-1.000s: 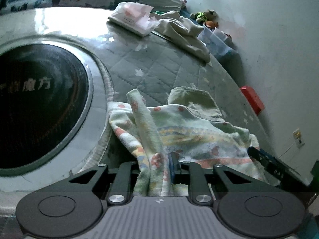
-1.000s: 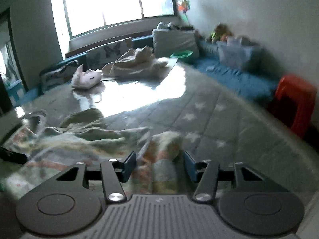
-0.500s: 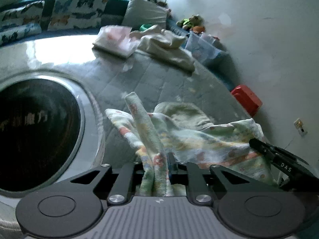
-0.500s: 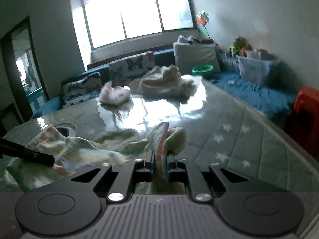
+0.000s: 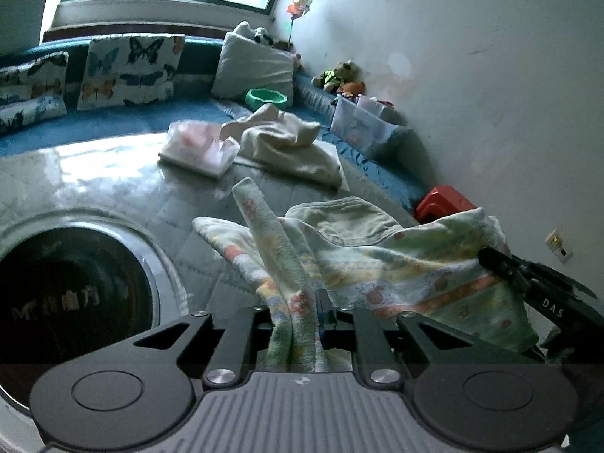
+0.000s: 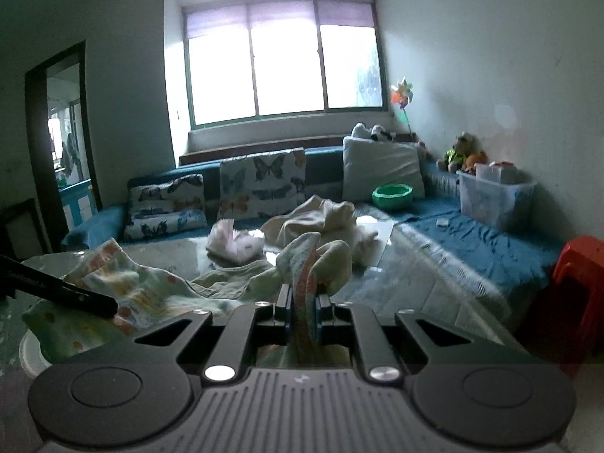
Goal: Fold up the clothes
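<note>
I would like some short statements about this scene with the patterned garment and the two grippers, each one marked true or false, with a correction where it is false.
1. The left gripper is shut on the patterned garment. True.
2. The right gripper is open, with nothing between its fingers. False: it is shut on a bunched edge of the same garment.
3. A green bowl sits on the blue cushion in front of the white pillow. True.
4. The red stool stands on the table top. False: it stands beside the table, near the wall.
5. A cream cloth lies crumpled beyond the garment. True.
</note>
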Demonstrator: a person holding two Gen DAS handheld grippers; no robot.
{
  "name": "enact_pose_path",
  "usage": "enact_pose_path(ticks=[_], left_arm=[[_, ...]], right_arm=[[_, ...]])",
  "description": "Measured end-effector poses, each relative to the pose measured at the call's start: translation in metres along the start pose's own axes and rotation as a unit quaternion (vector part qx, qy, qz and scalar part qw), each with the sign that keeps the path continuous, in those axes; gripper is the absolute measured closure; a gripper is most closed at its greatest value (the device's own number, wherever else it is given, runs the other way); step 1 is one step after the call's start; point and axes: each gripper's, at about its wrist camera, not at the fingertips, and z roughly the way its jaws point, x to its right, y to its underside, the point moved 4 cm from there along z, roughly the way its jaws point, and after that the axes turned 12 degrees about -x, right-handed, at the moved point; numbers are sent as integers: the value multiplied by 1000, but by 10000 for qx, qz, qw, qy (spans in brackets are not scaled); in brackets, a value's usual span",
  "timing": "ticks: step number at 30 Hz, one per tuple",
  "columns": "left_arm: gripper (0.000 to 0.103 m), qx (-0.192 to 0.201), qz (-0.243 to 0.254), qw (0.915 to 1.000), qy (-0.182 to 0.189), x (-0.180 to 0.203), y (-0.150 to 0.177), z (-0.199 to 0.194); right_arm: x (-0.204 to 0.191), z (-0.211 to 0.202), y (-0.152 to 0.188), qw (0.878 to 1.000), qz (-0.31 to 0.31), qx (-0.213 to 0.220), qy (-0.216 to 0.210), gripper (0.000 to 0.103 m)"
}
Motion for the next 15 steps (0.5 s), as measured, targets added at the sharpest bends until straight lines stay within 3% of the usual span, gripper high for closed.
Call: enact_pose_path(ticks=[15], left_arm=[[89,-45,296,9989,-363,14,-12,5]], right_arm=[[3,-1,-6,9999,29,57,140,93]])
